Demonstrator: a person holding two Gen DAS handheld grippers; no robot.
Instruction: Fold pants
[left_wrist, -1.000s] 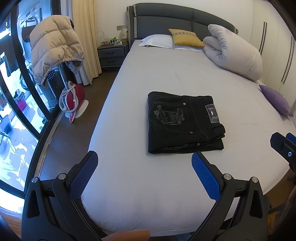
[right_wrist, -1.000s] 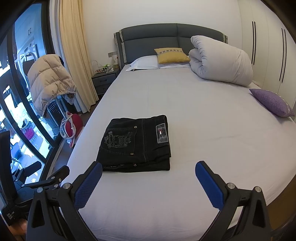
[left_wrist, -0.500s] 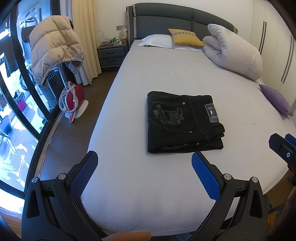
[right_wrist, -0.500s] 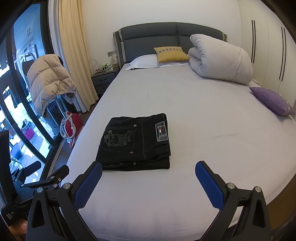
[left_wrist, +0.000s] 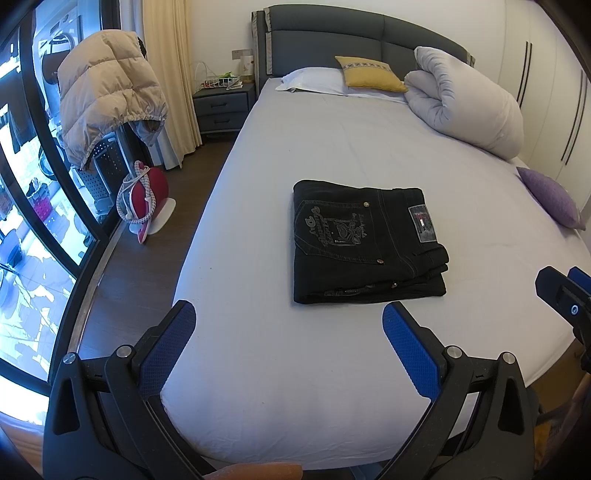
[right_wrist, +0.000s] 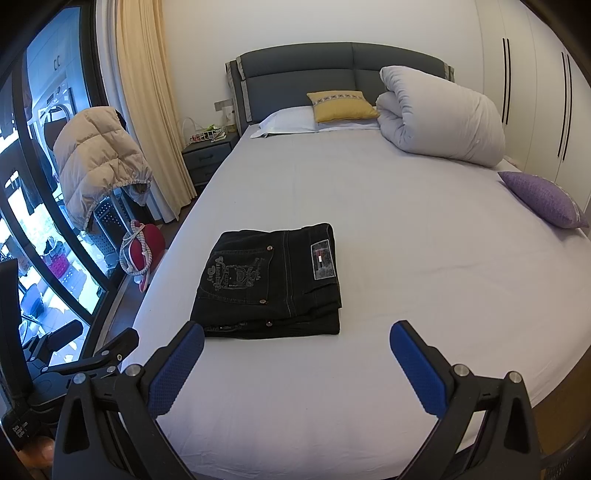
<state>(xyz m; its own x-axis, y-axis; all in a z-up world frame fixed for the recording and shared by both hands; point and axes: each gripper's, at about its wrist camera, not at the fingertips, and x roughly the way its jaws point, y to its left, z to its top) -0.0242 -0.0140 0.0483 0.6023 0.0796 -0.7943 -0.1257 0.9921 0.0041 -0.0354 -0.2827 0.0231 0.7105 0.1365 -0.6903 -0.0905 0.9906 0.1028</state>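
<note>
Folded black denim pants (left_wrist: 367, 245) lying flat on the white-sheeted bed (left_wrist: 332, 147), roughly mid-mattress and toward the foot end, at about 12 o'clock from the left hand-held gripper (left_wrist: 288, 341) and at about 11 o'clock from the right hand-held gripper (right_wrist: 297, 360). Folded into a compact, near-square stack of several layers, slightly longer across the bed than along it. Long axis running side to side, from 9 to 3 o'clock in the left wrist view. Embroidered back pocket (left_wrist: 332, 229) facing up on the 9 o'clock half; grey brand patch (left_wrist: 423, 223) and waistband at the 3 o'clock edge. Layered fold edges with rivets showing along the near side, toward 6 o'clock.

Left hand-held gripper released, blue-padded fingers (left_wrist: 170, 339) spread wide, holding nothing, poised over the foot of the bed just short of the pants' near edge. Right hand-held gripper likewise released and empty, blue-padded fingers (right_wrist: 415, 367) wide apart, clear of the cloth, with the pants' near edge just above its left finger.

Beyond the pants, toward 12 o'clock: dark grey padded headboard (left_wrist: 351, 35), white pillow (left_wrist: 310, 79) and mustard-yellow cushion (left_wrist: 369, 74). Rolled white duvet (left_wrist: 465, 103) at about 1 o'clock, purple cushion (left_wrist: 550, 197) at 3 o'clock near the bed's edge. Beige puffer jacket (left_wrist: 107, 88) draped at about 10 o'clock beside the window, with a red and white steam iron (left_wrist: 147, 199) on the wooden floor below it.
</note>
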